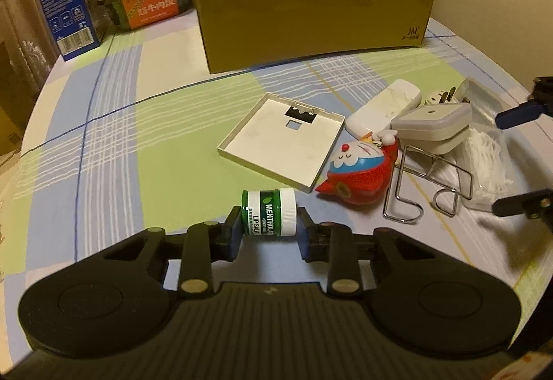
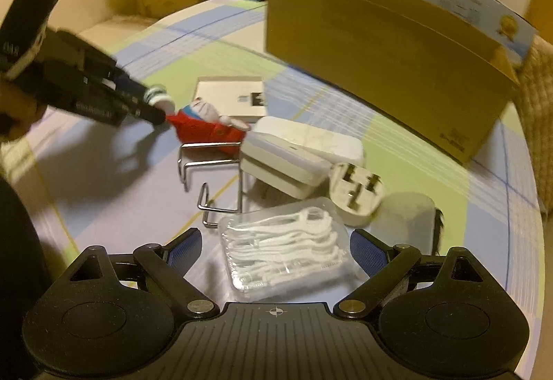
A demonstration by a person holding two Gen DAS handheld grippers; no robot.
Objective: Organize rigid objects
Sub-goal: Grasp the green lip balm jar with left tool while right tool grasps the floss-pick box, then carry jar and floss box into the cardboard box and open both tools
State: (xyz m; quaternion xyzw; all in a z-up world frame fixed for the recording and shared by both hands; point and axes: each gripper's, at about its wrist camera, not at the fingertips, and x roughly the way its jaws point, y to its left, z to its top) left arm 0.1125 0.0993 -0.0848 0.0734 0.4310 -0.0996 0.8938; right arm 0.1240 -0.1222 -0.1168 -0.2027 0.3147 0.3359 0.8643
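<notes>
My left fingers point(image 1: 235, 228) are clenched on the small green lip-salve jar with the white screw lid point(image 1: 269, 212); it lies on its side between my two pads, one pad on its green bottom and the other on the lid, and it seems to rest yet on the checked green-and-blue tablecloth point(image 1: 138, 103). So with the left gripper point(image 1: 268, 229) the step in hand is, I judge, the grasp itself, finished but not lifted.

Just beyond these fingers and a little to the right lies the flat white square plastic cover point(image 1: 283, 145), then the red and blue cartoon cat figure point(image 1: 359, 172), then the bent chrome wire holder point(image 1: 425, 186). Well beyond all of them stands the open brown cardboard box point(image 1: 311, 20), which I take for the place where the things go.

My right gripper point(image 2: 274, 250) has its blue pads released and wide, on the two sides of the clear plastic box of white floss picks point(image 2: 283, 252); they do not press it. Just beyond it are the white three-pin plug point(image 2: 357, 195) and the white rounded adapter block point(image 2: 287, 169).

Next, I think the left must lift the jar straight up and carry it over the front wall of the box; the right needs to close squarely on the floss box, whose smooth walls could slip.
</notes>
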